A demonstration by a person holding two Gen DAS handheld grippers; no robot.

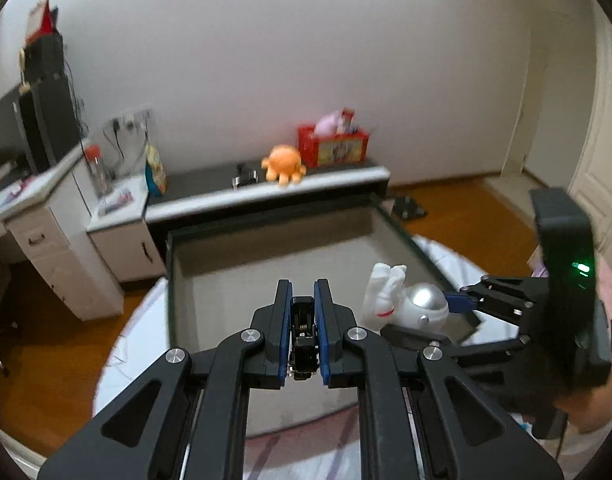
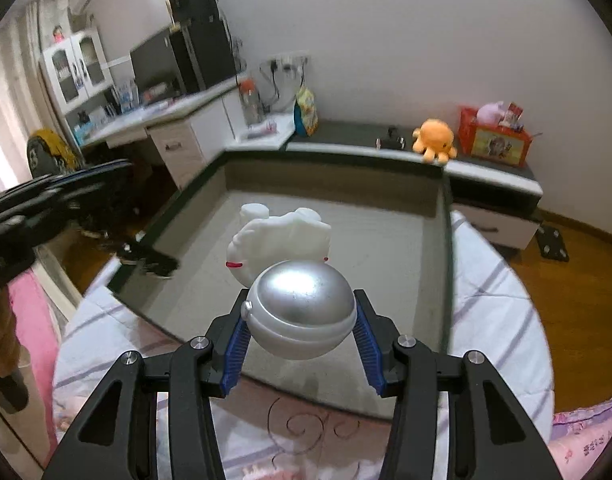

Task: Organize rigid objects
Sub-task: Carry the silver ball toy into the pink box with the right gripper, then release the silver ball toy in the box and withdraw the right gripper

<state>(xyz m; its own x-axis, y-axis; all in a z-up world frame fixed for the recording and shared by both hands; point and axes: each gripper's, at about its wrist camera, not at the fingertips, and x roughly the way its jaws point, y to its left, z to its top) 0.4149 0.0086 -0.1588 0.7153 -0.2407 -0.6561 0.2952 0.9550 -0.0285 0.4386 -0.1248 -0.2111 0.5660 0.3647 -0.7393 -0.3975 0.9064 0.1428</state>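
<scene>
My right gripper (image 2: 301, 322) is shut on a toy figure with a silver dome helmet (image 2: 303, 314) and a white body (image 2: 281, 236), held in the air over a large shallow grey tray (image 2: 406, 220) with a dark rim. In the left wrist view the same toy (image 1: 410, 300) hangs at the right, with the right gripper (image 1: 452, 303) clamped on the helmet. My left gripper (image 1: 303, 330) is shut on a small black clip-like object (image 1: 304, 334) with a metal spring, above the tray's (image 1: 265, 260) near side.
The tray lies on a bed with a white striped sheet (image 2: 494, 304). Behind it a low bench (image 1: 265, 188) holds an orange octopus plush (image 1: 283, 165), a red box (image 1: 333, 148) and a small black item (image 1: 245, 176). A white desk (image 1: 45, 216) stands at the left. Wooden floor (image 1: 466, 216) lies at the right.
</scene>
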